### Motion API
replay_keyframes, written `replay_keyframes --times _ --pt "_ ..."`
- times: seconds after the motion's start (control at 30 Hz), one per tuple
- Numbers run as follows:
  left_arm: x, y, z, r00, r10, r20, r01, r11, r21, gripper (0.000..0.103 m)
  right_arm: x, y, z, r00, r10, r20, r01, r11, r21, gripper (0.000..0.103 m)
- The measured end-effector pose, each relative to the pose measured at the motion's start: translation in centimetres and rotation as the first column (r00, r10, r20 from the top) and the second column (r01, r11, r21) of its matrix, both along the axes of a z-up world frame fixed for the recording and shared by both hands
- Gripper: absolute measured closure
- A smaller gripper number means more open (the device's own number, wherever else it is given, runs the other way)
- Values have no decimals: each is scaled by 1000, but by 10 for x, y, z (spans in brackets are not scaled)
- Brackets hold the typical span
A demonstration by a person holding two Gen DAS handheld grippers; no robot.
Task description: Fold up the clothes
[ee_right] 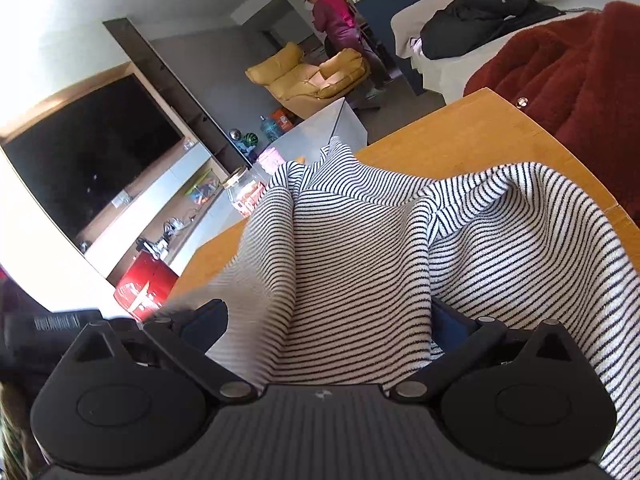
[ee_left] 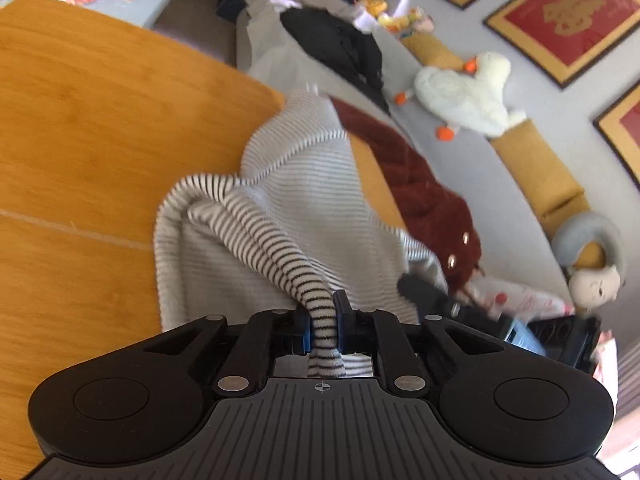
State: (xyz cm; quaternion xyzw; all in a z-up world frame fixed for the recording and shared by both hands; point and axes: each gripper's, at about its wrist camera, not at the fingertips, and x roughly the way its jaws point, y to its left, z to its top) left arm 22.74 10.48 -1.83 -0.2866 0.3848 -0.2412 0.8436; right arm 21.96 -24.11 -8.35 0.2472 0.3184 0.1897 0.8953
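- Right now the left tool (ee_left: 323,322) pinches a rolled-up bit of the striped top (ee_left: 296,216); its two fingers are close together with the cloth squeezed between them.
- From that pinch, at 6 o'clock in the left wrist view, the striped roll climbs up and bends over toward 9 o'clock.
- Most of the striped top lies in a heap on the wooden desk (ee_left: 100,120), near the desk's edge at 3 o'clock.
- Some of the top shows its pale inside, with faint lines.
- Just beside the top, toward 3 o'clock, a fuzzy red-brown coat (ee_left: 424,192) with shiny buttons lies along the desk's edge.
- Behind the coat there is a grey sofa (ee_left: 472,168) with a white toy goose (ee_left: 468,92), a black jacket (ee_left: 340,48) and yellow cushions (ee_left: 536,168).
- Red pictures in gold frames (ee_left: 564,16) hang on the wall at 1 o'clock.
- In the right wrist view, the right tool (ee_right: 326,320) has its fingers spread wide, and the striped top (ee_right: 360,248) drapes between them and over the finger at 3 o'clock.
- I cannot tell if the right tool is squeezing the cloth at all.
- Far off at 12 o'clock in that view, a person (ee_right: 340,28) stands by a yellow armchair (ee_right: 316,76).
- A big dark TV (ee_right: 88,152) sits at 9 o'clock.
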Motion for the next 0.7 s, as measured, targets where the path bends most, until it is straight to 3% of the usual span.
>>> replay_keyframes --times 0.13,0.27,0.33,0.4,0.47,0.53,0.57,0.6,0.67,0.7 --pt "14 65 39 969 220 110 -224 974 22 92 -2 16 7 998 54 -14 -55 994 -95 0" --pt "39 98 24 973 231 -6 -230 971 65 91 -3 36 15 993 110 -34 -115 972 -204 0" --pt "40 103 9 976 207 -60 -200 973 112 87 -4 53 17 987 154 -53 -163 931 -327 0" --pt "35 106 1 980 183 -85 -173 979 111 64 -6 65 21 977 199 -78 -213 888 -408 0" --pt "21 115 0 984 154 -90 -147 986 85 52 -6 66 34 980 189 -69 -200 891 -408 0" --pt "6 115 9 989 134 -57 -126 985 120 39 -9 71 53 987 163 9 -141 881 -453 3" --pt "-2 114 15 991 128 -33 -122 981 154 23 -11 77 63 986 155 64 -103 861 -498 9" --pt "-11 112 23 992 123 5 -121 972 201 14 -9 83 70 983 153 105 -74 843 -533 13" --pt "-27 107 38 993 86 79 -105 955 278 12 0 98 76 977 161 141 -53 821 -569 29" --pt "-32 103 45 991 72 109 -102 950 294 11 7 106 74 976 173 128 -72 823 -564 33"
